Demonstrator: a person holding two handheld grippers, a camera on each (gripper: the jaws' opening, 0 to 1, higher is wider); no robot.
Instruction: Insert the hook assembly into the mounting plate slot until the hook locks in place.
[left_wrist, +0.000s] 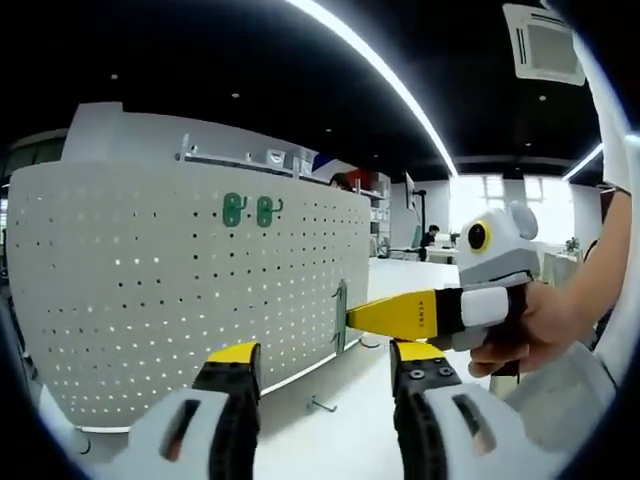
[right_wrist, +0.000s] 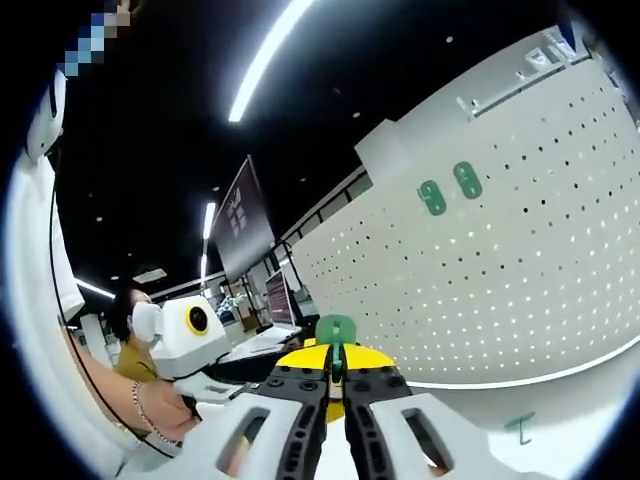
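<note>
A white pegboard (left_wrist: 180, 270) carries an even grid of small round holes, some glowing with light from behind. Two green hooks (left_wrist: 248, 210) sit high on it. A third green hook (right_wrist: 335, 335) is pinched in the right claw (right_wrist: 337, 385), whose tips are yellow over black with a white body. The left claw (left_wrist: 325, 365) has the same yellow, black and white colouring. The bench (left_wrist: 350, 400) is white. The ceiling (left_wrist: 200, 60) is black, crossed by bright white strip lights.
</note>
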